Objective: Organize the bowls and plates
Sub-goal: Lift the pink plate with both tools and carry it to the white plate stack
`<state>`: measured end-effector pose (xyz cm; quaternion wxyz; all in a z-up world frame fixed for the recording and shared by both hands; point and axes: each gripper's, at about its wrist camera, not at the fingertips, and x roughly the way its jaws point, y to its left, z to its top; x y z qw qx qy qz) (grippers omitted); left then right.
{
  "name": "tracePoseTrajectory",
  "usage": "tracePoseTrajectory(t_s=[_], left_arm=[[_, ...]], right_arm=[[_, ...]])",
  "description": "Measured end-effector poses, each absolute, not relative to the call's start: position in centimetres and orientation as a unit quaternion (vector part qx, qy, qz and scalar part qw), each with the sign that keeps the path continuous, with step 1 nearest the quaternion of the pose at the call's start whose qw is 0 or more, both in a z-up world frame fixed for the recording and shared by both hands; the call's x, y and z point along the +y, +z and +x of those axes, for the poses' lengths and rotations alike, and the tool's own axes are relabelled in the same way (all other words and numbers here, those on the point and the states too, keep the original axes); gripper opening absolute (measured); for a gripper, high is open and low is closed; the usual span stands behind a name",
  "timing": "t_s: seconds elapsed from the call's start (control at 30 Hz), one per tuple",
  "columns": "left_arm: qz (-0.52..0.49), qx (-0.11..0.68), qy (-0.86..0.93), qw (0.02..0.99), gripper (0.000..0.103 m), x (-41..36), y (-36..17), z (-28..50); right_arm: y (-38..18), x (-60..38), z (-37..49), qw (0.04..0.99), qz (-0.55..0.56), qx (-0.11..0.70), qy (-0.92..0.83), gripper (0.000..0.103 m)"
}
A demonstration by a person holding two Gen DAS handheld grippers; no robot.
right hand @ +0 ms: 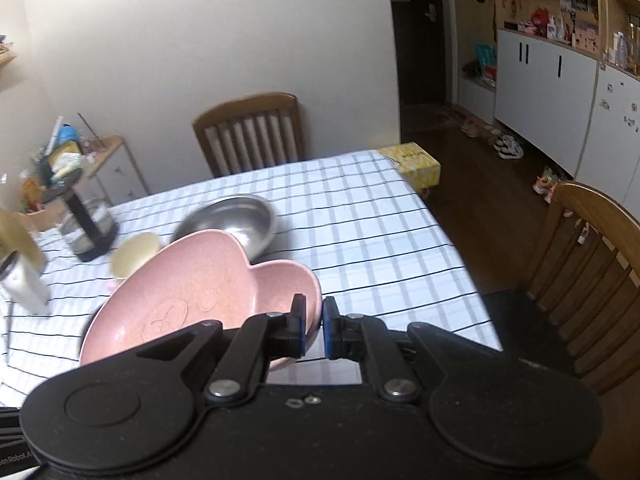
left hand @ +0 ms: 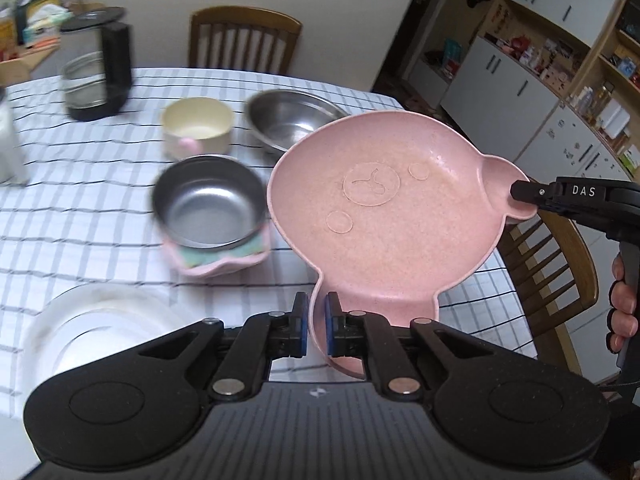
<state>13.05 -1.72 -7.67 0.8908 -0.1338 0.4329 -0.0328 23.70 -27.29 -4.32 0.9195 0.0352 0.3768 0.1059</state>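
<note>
- checked tablecloth (left hand: 100, 216) covers the dining table; our pink bear plate (left hand: 384, 200) hangs above it, tilted.
- left gripper (left hand: 316, 328) is clenched on one ear, right gripper (right hand: 314, 326) on the other; the plate's long axis spans both.
- below: two steel bowls (left hand: 208, 200), one cream cup (left hand: 198, 126), one white plate (left hand: 96, 328).

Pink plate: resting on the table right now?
No, the pink plate is lifted above the table, each ear gripped by a gripper.
</note>
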Motion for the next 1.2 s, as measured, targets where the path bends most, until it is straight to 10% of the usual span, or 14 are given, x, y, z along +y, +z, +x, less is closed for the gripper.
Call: tracePoseTrajectory(t_s=[1.2], left_arm=[[-0.135,0.476,0.075,0.865,0.010,14.7,-13.6,-1.0]], right_arm=[[-13.7,-9.9,11.5,0.861,0.043,0.469,0.192,0.010]])
